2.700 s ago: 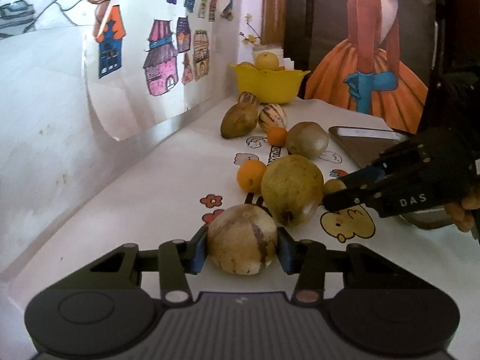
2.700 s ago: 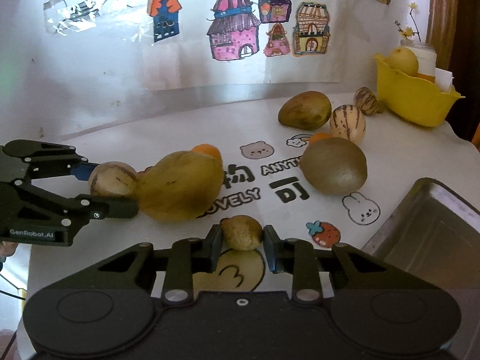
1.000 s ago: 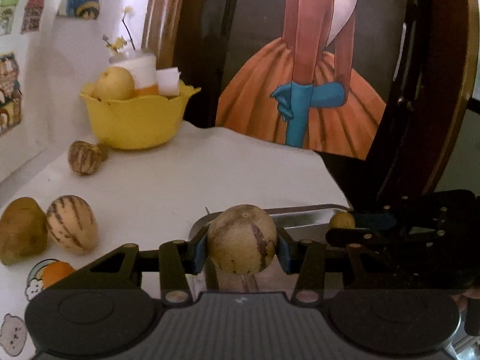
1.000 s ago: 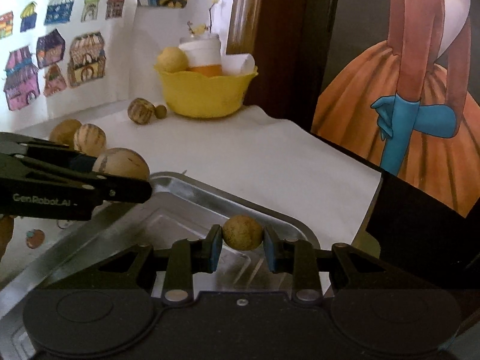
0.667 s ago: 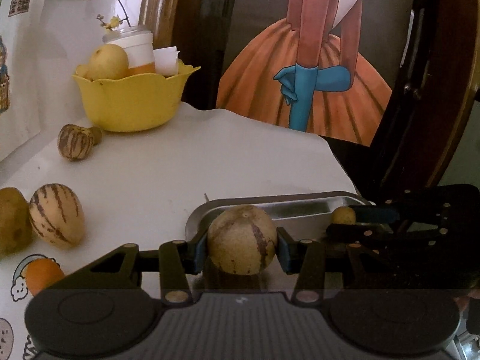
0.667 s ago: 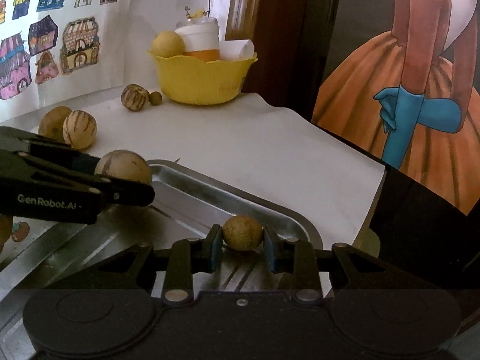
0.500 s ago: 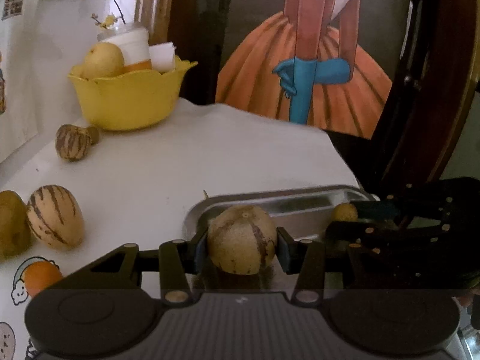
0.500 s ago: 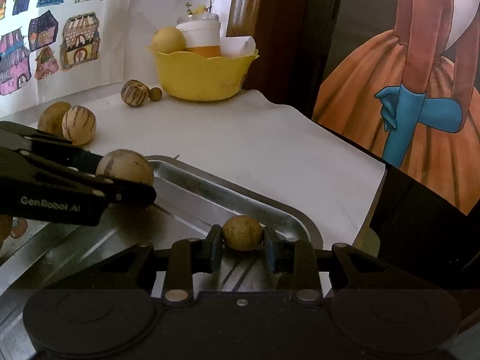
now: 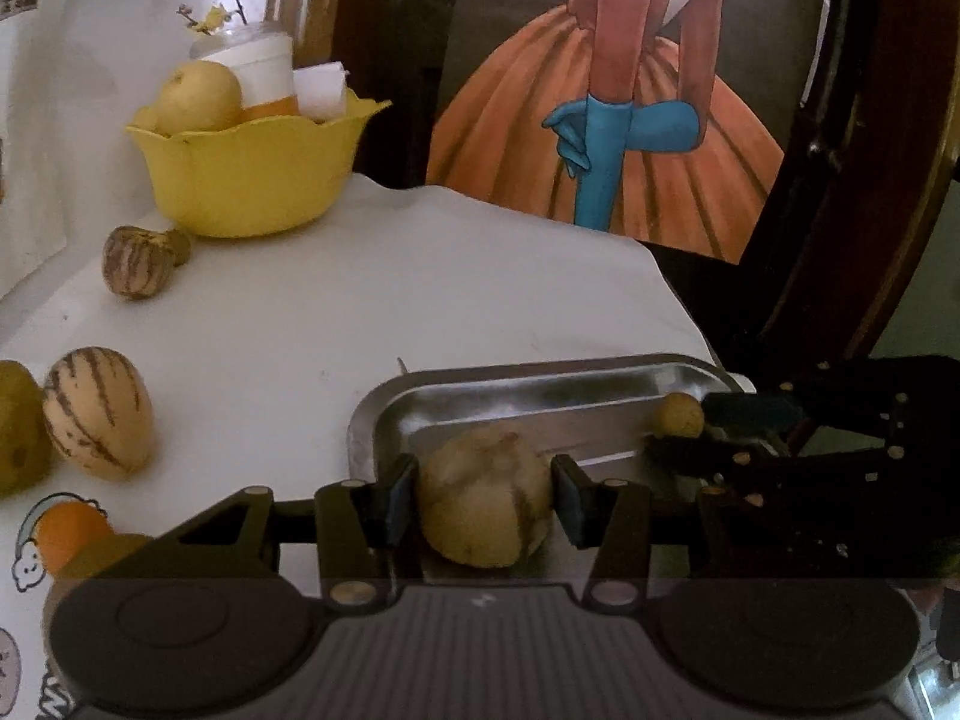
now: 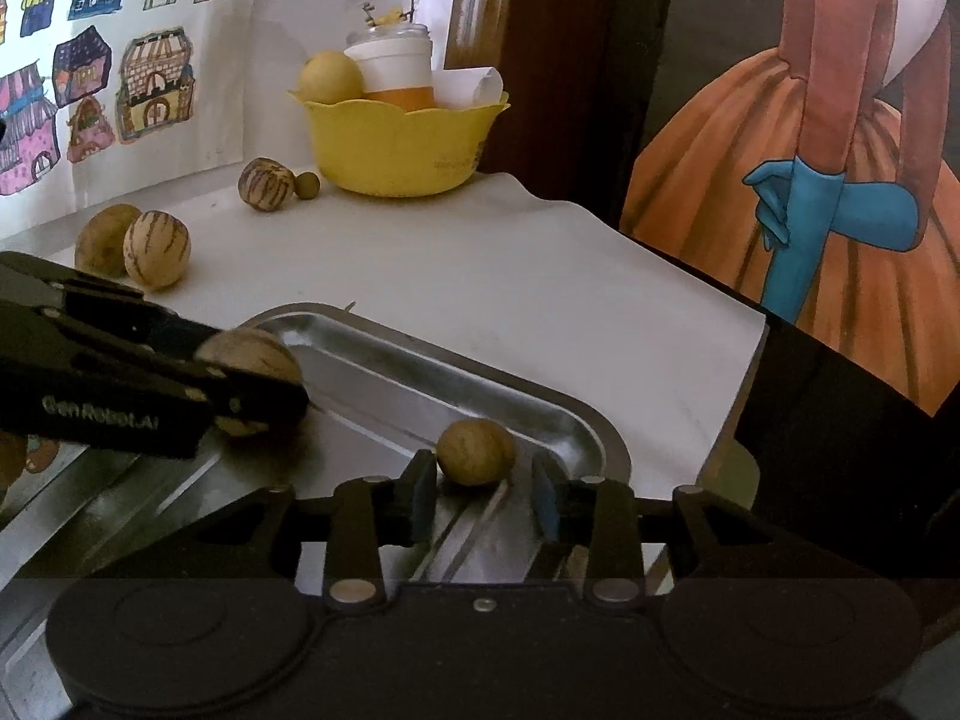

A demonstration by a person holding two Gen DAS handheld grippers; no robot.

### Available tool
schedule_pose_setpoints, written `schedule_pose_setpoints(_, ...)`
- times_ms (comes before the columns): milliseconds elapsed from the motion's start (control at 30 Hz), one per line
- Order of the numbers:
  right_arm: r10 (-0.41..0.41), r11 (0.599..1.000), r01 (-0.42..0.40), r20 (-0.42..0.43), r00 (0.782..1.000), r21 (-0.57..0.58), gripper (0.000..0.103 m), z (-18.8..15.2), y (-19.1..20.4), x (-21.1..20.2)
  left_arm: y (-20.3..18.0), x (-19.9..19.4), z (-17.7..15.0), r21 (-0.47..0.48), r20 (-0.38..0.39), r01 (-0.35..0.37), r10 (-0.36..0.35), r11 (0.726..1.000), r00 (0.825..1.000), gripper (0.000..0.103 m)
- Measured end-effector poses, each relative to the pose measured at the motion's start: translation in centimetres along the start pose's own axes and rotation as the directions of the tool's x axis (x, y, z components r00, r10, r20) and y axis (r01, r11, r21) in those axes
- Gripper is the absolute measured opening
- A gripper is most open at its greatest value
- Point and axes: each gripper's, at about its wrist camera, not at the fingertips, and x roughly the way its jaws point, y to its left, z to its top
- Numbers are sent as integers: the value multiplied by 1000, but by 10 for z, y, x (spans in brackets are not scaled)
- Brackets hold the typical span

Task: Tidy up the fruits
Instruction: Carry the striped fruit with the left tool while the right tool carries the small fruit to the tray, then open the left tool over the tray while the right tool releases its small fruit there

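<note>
Both grippers are over the metal tray (image 10: 576, 414) now instead of the worktop. The right gripper (image 10: 483, 501) has just been opening, jaws clear of the small brown fruit (image 10: 474, 450), which sits in the tray. The left gripper (image 9: 483, 504) has eased open too (the striped round fruit (image 9: 483, 504) looks let go, gaps both sides).

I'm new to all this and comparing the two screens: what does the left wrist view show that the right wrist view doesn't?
Only the left wrist view shows the orange on the tablecloth. Only the right wrist view shows the house drawings on the wall. Both show the metal tray, the yellow bowl, and the left gripper and right gripper, whose jaws have just been opening, with the large fruit and small fruit released between them.
</note>
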Motion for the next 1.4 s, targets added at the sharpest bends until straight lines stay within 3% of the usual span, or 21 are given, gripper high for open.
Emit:
schedule_pose_setpoints(267, -1, 1000, 0, 41, 999, 18, 54, -5, -1, -28, 1, -28, 3, -50, 43, -2, 4, 999, 999, 61)
schedule_pose_setpoints(433, 8, 1000, -10, 93, 996, 24, 69, -6, 6, -55, -4, -61, 0, -67, 95, -6, 13, 998, 995, 78)
schedule_pose_setpoints(733, 46, 999, -49, 162, 986, 19, 86, -7, 22, -107, -5, -128, -10, -115, 200, -23, 46, 993, 979, 101)
schedule_pose_setpoints(1033, 89, 996, -93, 227, 970, 10, 102, -18, 41, -159, -4, -178, -39, -153, 225, -58, 92, 987, 970, 103)
schedule_pose_setpoints(1400, 144, 989, -149, 242, 960, 3, 102, -47, 77, -202, 7, -223, -94, -218, 227, -116, 166, 969, 960, 103)
